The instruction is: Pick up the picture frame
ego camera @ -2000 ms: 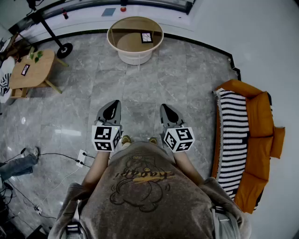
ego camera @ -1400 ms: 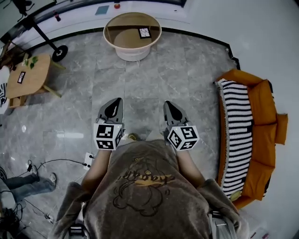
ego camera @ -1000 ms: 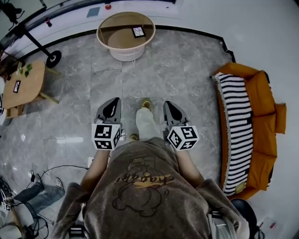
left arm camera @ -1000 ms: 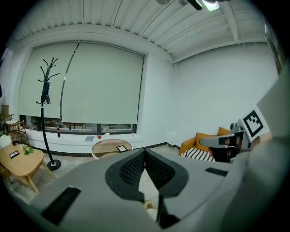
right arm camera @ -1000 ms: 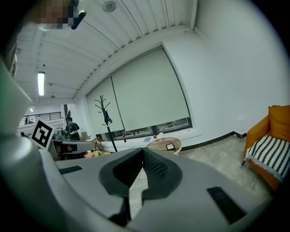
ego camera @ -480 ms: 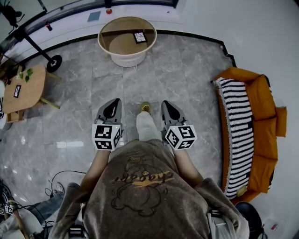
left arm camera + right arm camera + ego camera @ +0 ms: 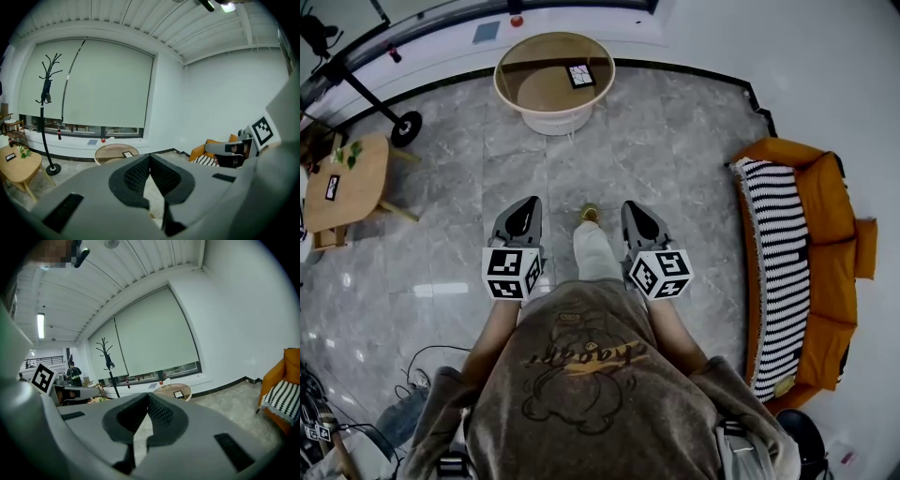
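Note:
The picture frame (image 7: 579, 75) is small, black-edged and lies flat on a round beige table (image 7: 525, 89) far ahead across the grey tiled floor. It also shows tiny in the left gripper view as the frame (image 7: 127, 154) and in the right gripper view as the frame (image 7: 178, 394). My left gripper (image 7: 527, 204) and right gripper (image 7: 631, 208) are held side by side in front of the person's chest, both pointing toward that table and well short of it. Each gripper (image 7: 150, 157) (image 7: 148, 396) has its jaws closed tip to tip with nothing between them.
An orange sofa (image 7: 825, 272) with a striped throw stands at the right. A small wooden side table (image 7: 352, 173) and a coat stand's wheeled base (image 7: 405, 127) are at the left. Cables (image 7: 427, 356) lie on the floor behind. The person's leg (image 7: 592, 251) is stepped forward between the grippers.
The person has walked toward the round table, one leg now forward between the grippers. Both grippers moved along with the body and stayed shut.

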Tool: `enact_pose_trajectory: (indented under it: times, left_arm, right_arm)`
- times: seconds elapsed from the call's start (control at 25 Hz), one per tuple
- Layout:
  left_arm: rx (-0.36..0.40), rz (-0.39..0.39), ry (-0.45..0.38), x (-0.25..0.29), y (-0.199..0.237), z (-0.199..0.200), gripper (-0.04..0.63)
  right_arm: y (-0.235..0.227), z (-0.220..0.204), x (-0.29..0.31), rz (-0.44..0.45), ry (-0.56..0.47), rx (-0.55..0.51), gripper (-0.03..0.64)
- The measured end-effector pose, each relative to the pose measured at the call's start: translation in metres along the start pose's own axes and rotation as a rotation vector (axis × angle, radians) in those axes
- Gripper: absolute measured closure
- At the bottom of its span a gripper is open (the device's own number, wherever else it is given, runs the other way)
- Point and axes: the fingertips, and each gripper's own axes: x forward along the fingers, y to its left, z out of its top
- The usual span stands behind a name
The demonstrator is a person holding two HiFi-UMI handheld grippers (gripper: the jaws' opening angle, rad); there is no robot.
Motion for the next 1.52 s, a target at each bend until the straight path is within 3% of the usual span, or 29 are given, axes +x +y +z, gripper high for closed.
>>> enact_pose_trajectory:
  times: [0.44,1.52]
  left_arm:
    - [-0.021,0.009,0.009,0.052,0.022,0.013,0.578]
    - [-0.054,0.023,0.039,0.197,0.073,0.089,0.578]
  right_arm:
    - [-0.027,0.014,0.052,0.016,0.006,0.013,0.600]
    - [-0.109,0.098,0.192,0.038,0.026,0.033,0.600]
